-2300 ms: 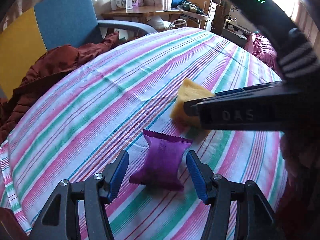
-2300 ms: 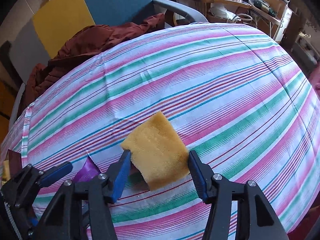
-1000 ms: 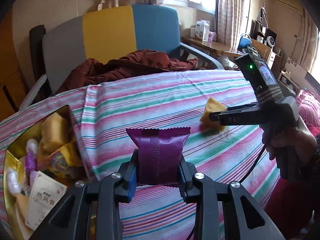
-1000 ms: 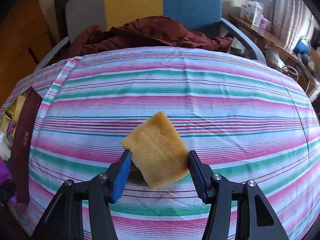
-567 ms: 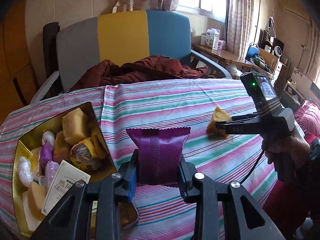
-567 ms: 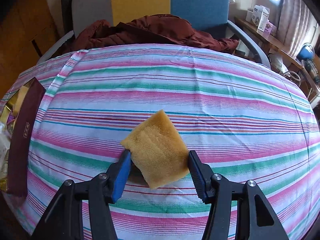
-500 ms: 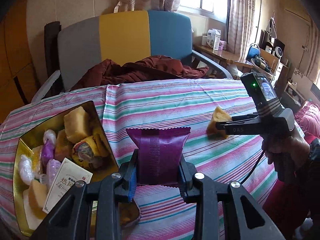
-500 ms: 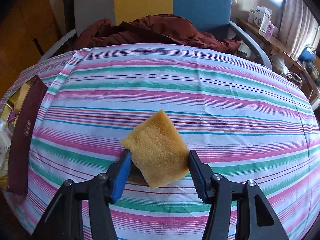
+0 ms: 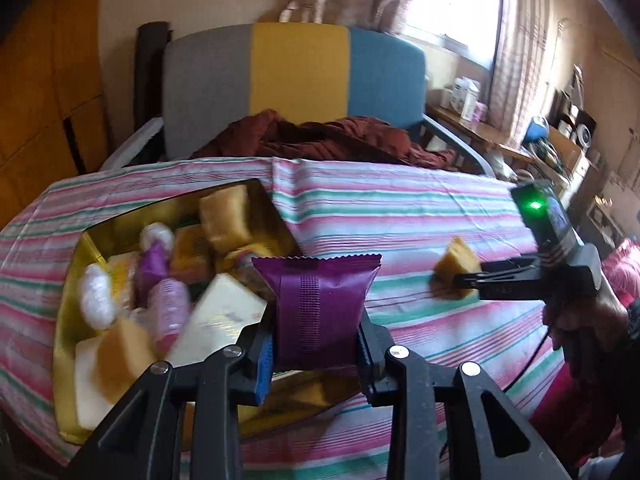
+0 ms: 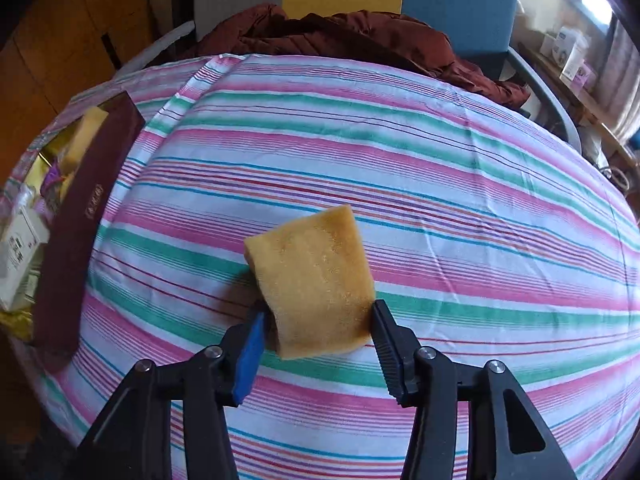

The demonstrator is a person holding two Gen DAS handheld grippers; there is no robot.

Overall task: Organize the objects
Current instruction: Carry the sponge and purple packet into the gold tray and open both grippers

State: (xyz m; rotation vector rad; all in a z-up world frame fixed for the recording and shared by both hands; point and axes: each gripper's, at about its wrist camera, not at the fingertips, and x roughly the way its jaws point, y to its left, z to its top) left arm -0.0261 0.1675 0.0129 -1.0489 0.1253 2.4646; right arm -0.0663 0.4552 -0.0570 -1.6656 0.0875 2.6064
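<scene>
My left gripper (image 9: 316,346) is shut on a purple snack packet (image 9: 316,300), held upright over the near right edge of the open gold box (image 9: 66,320). The box is filled with several snacks, small bottles and yellow sponges. To the right, my right gripper (image 9: 466,282) holds a yellow sponge (image 9: 456,260) just above the striped tablecloth. In the right wrist view the sponge (image 10: 312,276) sits between the fingers of the right gripper (image 10: 316,328), whose jaws are closing tighter on it. The box's maroon side (image 10: 84,208) lies to the left.
A striped cloth (image 10: 440,184) covers the round table. Behind it stands a grey, yellow and blue chair (image 9: 300,72) with a maroon garment (image 9: 328,140) draped on the seat. A side table with cartons (image 9: 468,100) is at the back right. A person's hand (image 9: 580,320) grips the right tool.
The left gripper has carried the purple packet leftward until it hangs over the gold box. The right gripper has moved left with the sponge, and its fingers now stand closer together.
</scene>
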